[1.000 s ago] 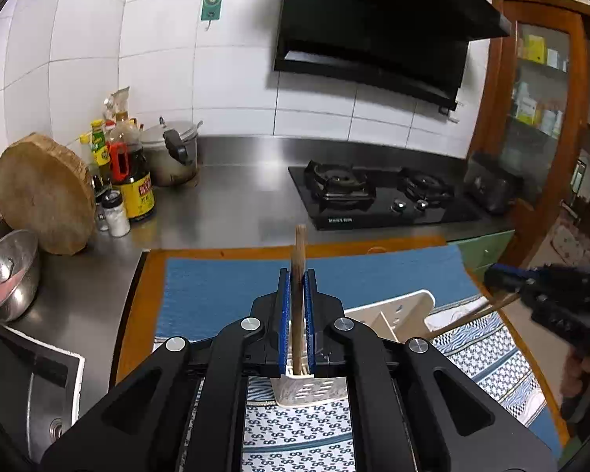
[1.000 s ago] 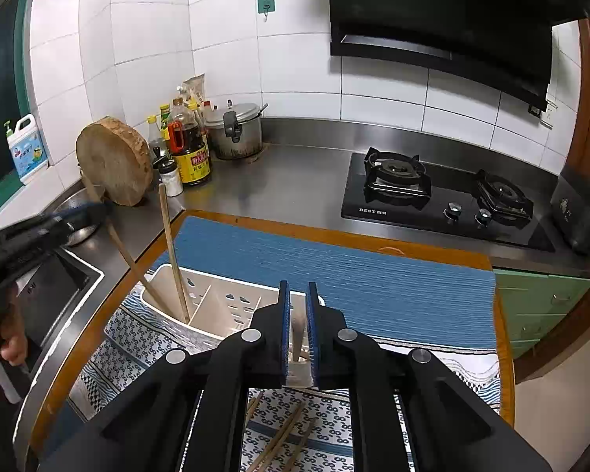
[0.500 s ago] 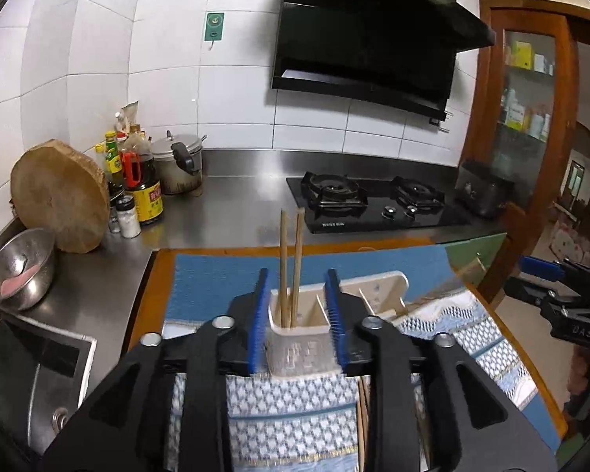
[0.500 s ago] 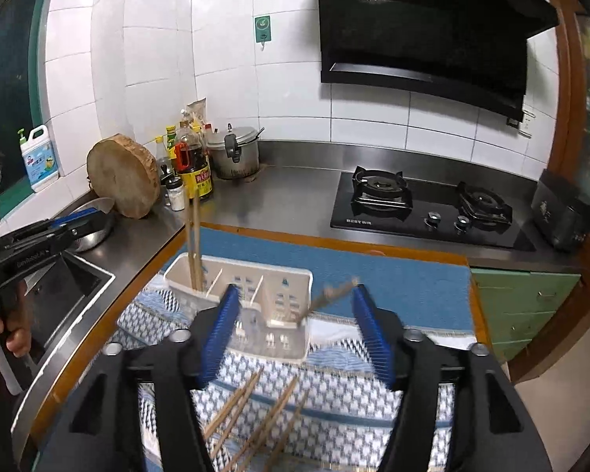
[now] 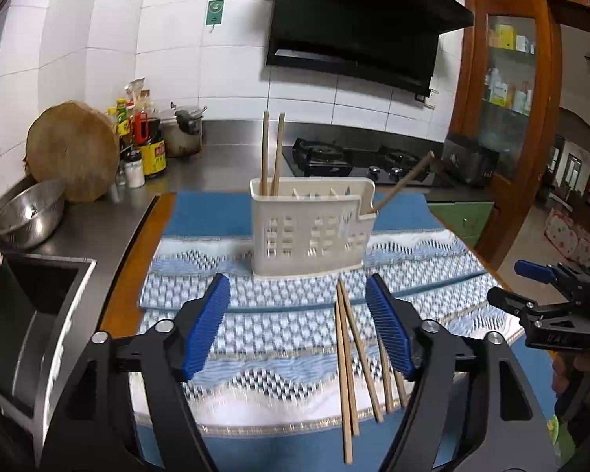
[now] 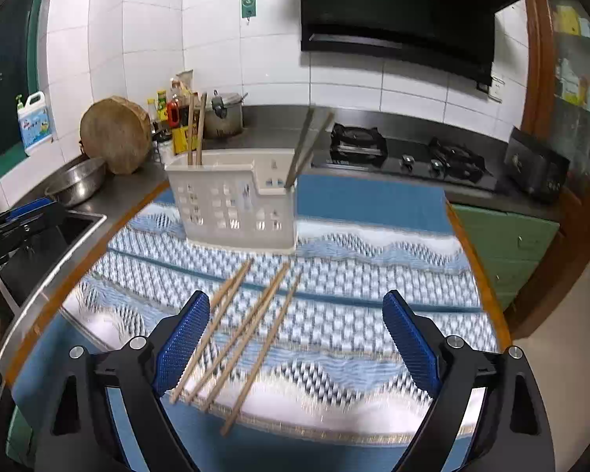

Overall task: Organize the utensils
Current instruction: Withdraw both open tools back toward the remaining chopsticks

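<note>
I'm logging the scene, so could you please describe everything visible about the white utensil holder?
The white perforated plastic utensil holder stands upright on the blue-and-white patterned cloth, divided into compartments, with a lower right-end section. Two wooden chopsticks stand in its left end; more lean out of the right section. Neither claw touches it.

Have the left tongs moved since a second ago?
Yes. The left tongs have opened and pulled back from the white holder, which now stands clear ahead on the patterned cloth.
</note>
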Tool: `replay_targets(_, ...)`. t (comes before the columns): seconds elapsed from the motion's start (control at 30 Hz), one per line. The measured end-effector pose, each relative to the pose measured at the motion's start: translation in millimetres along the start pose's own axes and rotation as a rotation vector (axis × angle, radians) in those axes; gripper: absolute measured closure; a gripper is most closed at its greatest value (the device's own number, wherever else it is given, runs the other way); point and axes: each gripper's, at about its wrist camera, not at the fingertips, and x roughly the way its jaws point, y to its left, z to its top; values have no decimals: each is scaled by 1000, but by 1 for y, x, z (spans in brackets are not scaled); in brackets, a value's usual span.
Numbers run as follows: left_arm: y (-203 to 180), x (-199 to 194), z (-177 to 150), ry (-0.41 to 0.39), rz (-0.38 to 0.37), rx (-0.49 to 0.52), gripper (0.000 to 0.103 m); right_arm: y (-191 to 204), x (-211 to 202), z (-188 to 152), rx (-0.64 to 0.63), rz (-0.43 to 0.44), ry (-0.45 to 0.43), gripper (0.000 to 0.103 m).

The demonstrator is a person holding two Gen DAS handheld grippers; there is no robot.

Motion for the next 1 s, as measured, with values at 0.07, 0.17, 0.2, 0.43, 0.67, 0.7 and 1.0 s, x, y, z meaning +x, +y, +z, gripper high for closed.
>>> replay_targets(0.07, -5, -3, -14, 9, 8, 12, 23, 4, -4, -13, 2, -7, -5, 14)
replay_targets(0.17, -13, -8, -30, 8, 30, 42, 18, 11, -9, -28, -10, -44, -14, 13)
replay_targets(0.2, -15, -10, -33, 7, 37, 48, 16, 12, -9, -31, -12, -47, -13, 13)
replay_targets(0.43, -23, -19, -49, 9, 52, 55, 12, 19, -19, -49, 1, -79, -22, 12)
replay_targets(0.67, -24, -26, -60, 8, 81, 65, 9, 20, -18, -59, 51, -53, -2, 12)
replay_targets(0.7, -23, -26, -61, 8, 85, 63, 9, 20, -18, -60, 56, -50, 2, 12)
replay_targets(1.0, -16, -30, -69, 9, 111, 39, 9, 30, -14, -71, 76, -22, 23, 15)
